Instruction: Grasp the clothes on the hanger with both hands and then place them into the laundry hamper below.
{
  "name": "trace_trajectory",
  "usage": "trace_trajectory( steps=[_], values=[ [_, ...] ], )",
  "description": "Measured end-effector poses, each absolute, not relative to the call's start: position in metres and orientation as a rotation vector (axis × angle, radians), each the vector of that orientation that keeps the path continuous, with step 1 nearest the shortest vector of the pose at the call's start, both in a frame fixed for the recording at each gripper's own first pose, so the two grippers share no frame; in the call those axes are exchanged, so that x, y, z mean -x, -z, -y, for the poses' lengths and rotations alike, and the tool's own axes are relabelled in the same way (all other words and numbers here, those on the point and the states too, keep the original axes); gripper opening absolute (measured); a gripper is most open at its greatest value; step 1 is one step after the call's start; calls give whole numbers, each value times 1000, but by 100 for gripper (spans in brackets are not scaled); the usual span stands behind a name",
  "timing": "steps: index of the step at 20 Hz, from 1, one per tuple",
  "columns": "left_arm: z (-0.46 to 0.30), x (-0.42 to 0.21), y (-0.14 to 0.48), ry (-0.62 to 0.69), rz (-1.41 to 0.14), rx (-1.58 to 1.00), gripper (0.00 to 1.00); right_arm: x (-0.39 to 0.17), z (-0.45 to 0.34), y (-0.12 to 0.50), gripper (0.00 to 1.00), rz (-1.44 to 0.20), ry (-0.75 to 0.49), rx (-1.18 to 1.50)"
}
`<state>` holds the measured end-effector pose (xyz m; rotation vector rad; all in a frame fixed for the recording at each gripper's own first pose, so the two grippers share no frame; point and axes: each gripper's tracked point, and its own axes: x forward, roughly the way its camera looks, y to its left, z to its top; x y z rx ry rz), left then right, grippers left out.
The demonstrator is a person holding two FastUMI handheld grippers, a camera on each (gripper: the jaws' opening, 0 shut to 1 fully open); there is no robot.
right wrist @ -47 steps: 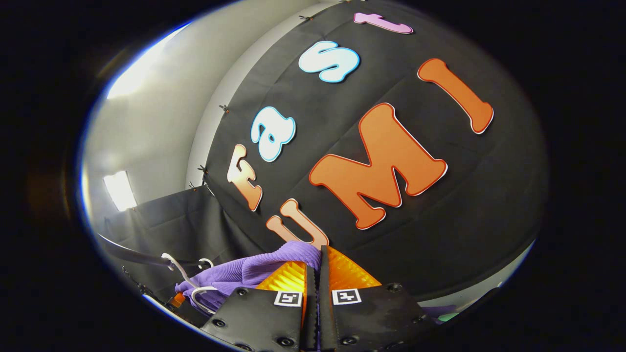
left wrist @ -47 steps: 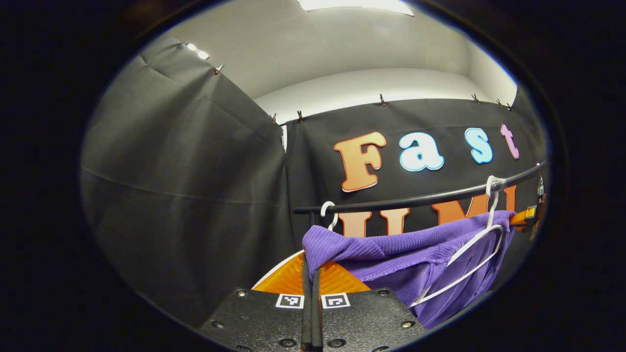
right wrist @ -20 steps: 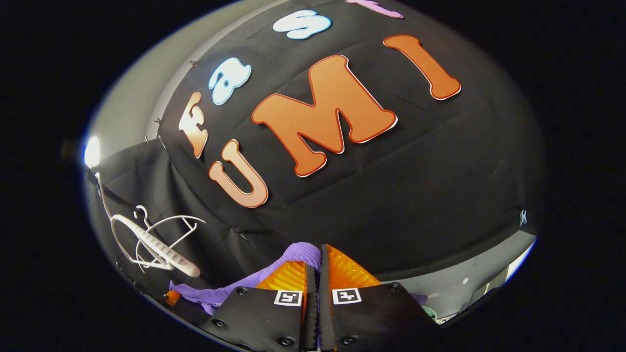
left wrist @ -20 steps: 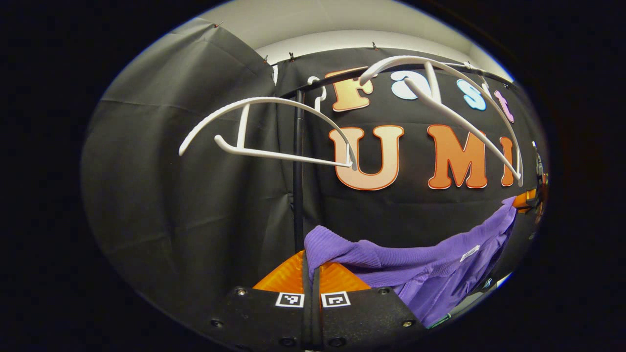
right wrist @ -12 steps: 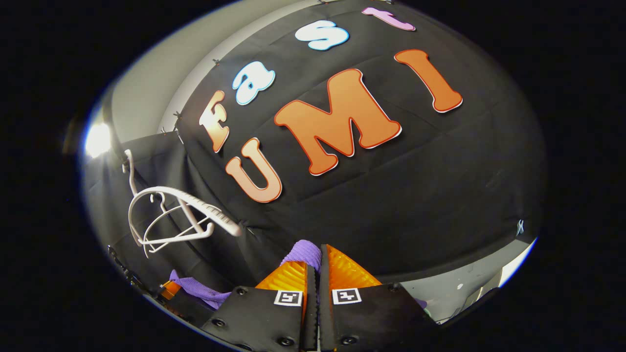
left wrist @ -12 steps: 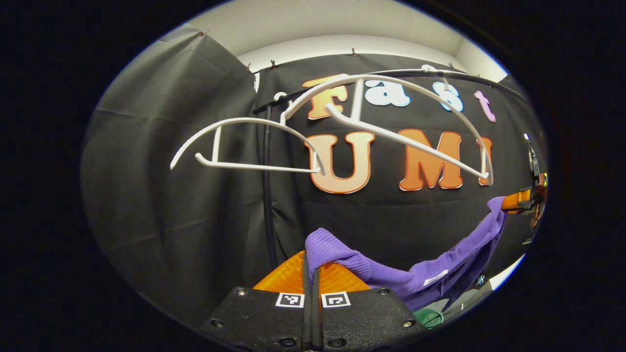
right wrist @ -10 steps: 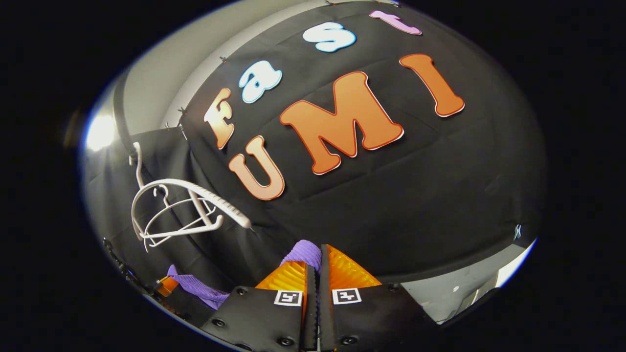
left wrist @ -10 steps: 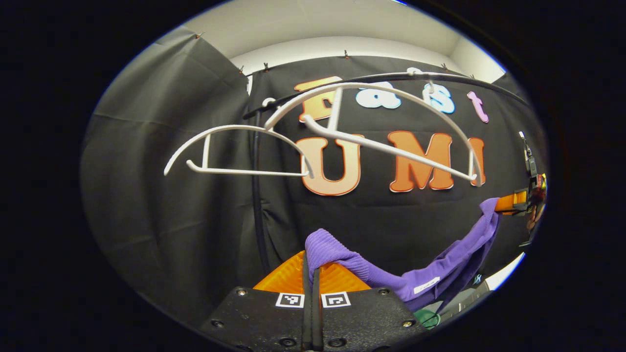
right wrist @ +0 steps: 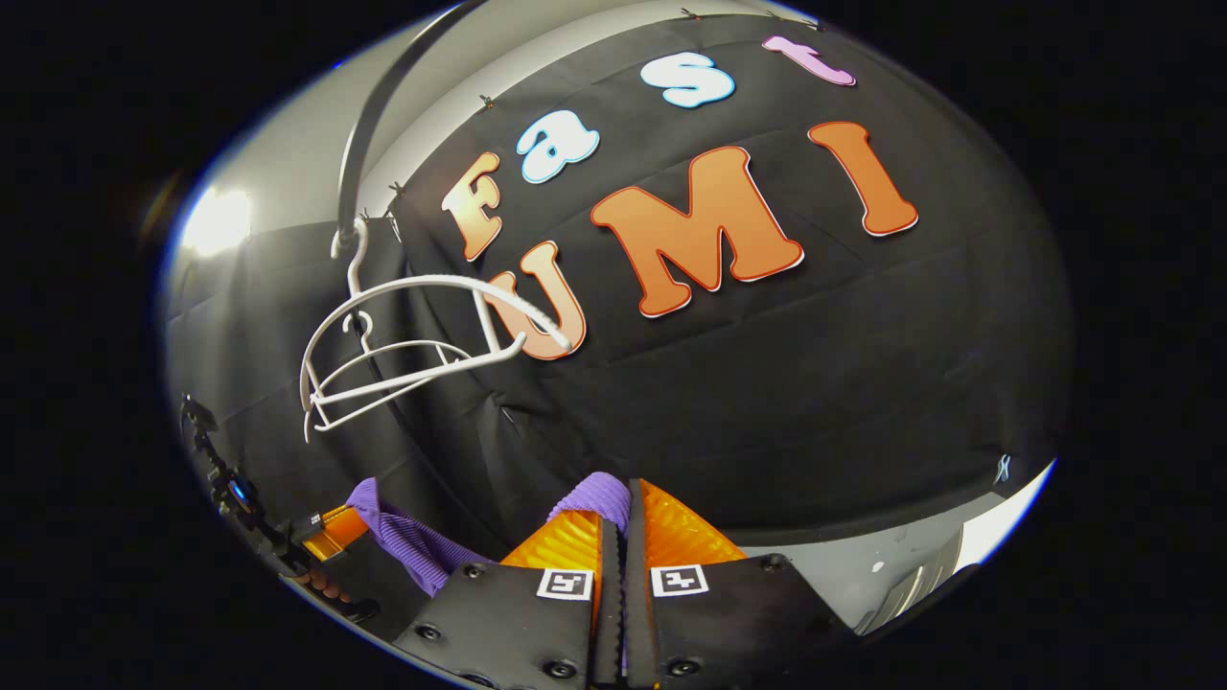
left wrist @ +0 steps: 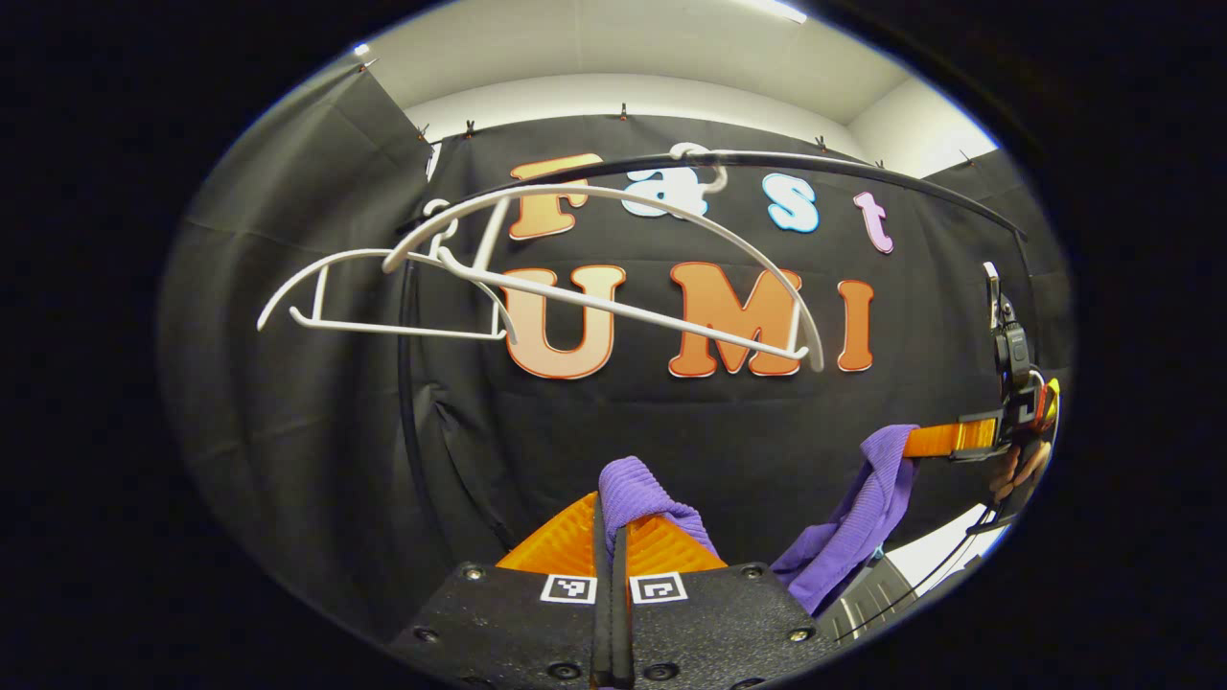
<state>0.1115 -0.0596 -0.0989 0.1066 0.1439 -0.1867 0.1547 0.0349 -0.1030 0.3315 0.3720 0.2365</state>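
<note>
two white hangers (left wrist: 613, 278) hang bare on one black rail (left wrist: 844, 168), one nearer and larger, one farther back. one purple garment (left wrist: 848, 517) sags well below them, stretched between two grippers. the left gripper (left wrist: 612, 513) has its fingers pressed together, pinching a bunched fold of the cloth at their tips. the left gripper view also catches the right gripper (left wrist: 944, 439) from the side, off at the right, clamping the cloth's other end, with the fingers of a hand (left wrist: 1018, 470) behind it. in the right gripper view that gripper's own fingers are pinched on purple cloth, with the left gripper (right wrist: 331, 532) at lower left.
</note>
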Motion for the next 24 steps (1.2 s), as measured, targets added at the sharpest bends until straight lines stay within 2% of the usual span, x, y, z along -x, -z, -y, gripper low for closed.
trace_trajectory(
  steps=[6, 11, 24],
  values=[
    [113, -97, 125, 286, -178, -94, 0, -116, -49, 135, 9, -388, -264, -331],
    [158, -89, 156, 347, -206, -108, 0, -105, -64, 177, 9, -421, -257, -284],
    [168, -80, 294, 305, -397, -108, 0, -80, -39, 300, 9, -459, -99, -103]
  ],
)
